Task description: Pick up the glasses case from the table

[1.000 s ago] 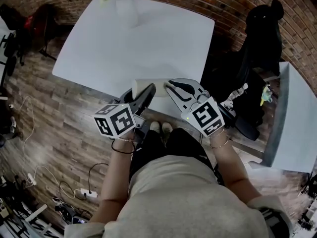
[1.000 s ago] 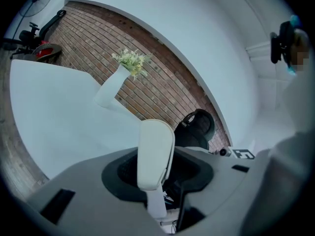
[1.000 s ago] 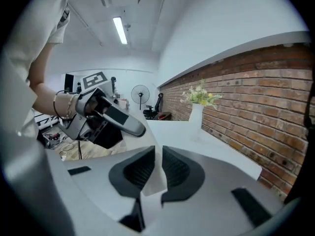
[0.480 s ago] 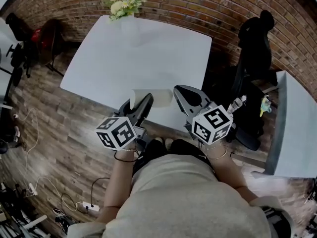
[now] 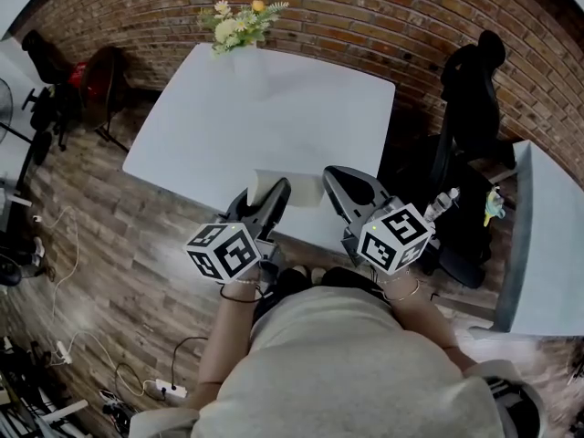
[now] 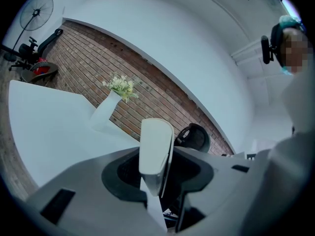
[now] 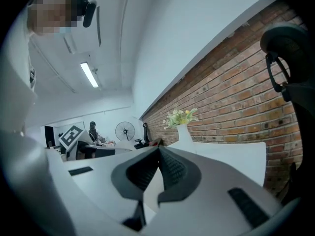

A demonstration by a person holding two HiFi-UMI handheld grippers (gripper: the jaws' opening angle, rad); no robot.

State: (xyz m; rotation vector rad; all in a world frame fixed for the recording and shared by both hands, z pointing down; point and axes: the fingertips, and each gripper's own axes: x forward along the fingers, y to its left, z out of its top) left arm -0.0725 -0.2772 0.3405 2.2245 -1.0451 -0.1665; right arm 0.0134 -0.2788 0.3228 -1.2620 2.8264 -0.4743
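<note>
The white glasses case (image 5: pixel 294 188) hangs over the near edge of the white table (image 5: pixel 274 108), and my left gripper (image 5: pixel 271 199) is shut on its left end. In the left gripper view the case (image 6: pixel 156 141) stands on end between the dark pads of the left gripper (image 6: pixel 156 170). Just right of the case is my right gripper (image 5: pixel 336 182), shut and with nothing in it. In the right gripper view the tips of the right gripper (image 7: pixel 158 150) meet with no gap.
A white vase of flowers (image 5: pixel 239 24) stands at the table's far edge by the brick wall. A black office chair (image 5: pixel 476 89) is to the right, then a second white table (image 5: pixel 543 235). Cables lie on the wooden floor (image 5: pixel 82 245) at left.
Both grippers have risen, and the case has come up with the left one. The right gripper rolled, turning its marker cube, and its jaws closed.
</note>
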